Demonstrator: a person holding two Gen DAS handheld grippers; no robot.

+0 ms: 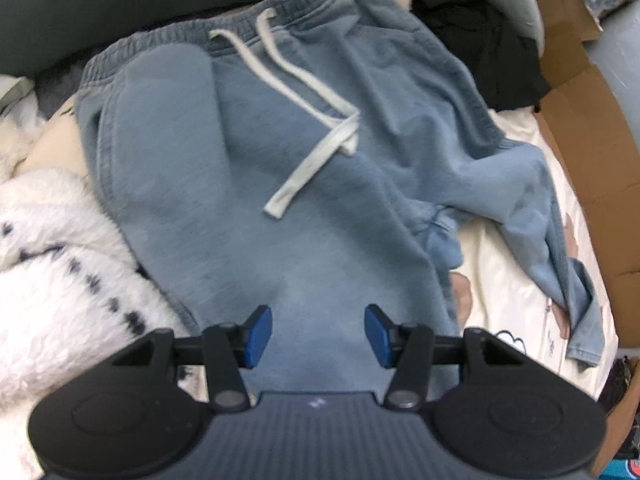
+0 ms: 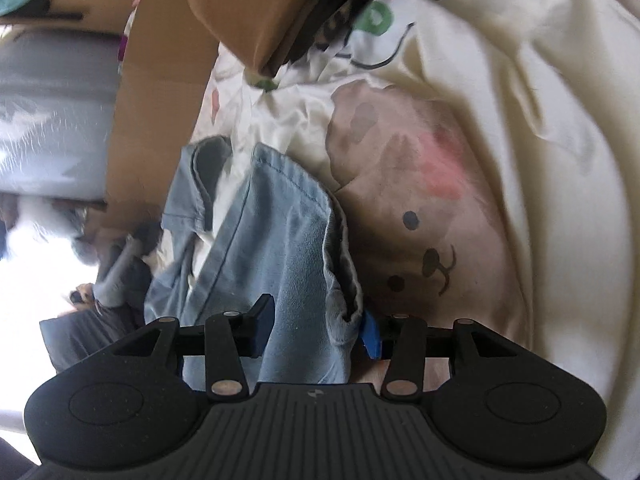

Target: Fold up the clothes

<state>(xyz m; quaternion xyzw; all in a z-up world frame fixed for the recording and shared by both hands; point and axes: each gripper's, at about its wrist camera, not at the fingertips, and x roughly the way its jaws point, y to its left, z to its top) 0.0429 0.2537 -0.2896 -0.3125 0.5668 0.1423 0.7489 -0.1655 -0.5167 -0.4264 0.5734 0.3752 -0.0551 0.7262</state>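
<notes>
- Blue-padded fingers of the left claw [image 1: 318, 336] sit nearest the lens, jaws standing well apart with nothing between them, hovering over the lower part of the pale blue sweatpants [image 1: 280, 168].
- Those sweatpants lie spread on a cream bed sheet printed with cartoon animals [image 1: 512, 264], the elastic waistband [image 1: 224, 28] at the far end and a white drawstring [image 1: 312, 120] trailing down the front.
- Long axis: for the left claw the garment runs straight away from it, waistband far and leg near — the claw points down onto the cloth directly below.
- One leg [image 1: 552, 232] bends off to the right and ends rumpled near a brown cardboard box [image 1: 592, 128].
- In the right wrist view, the right claw [image 2: 316, 330] has the hem end of a leg [image 2: 280, 248] lying between its fingers. The gap is middling; the cloth seems to brush the right pad [image 2: 370, 334], but I cannot tell whether the pads press on it.
- My judgement: the right claw is nearer to a grip, being already around a leg end, while the left has only flat cloth beneath and would need to pinch up a fold.
- A white fluffy fabric with dark flecks [image 1: 60, 248] crowds the sweatpants' left edge and might snag on a fold.
</notes>
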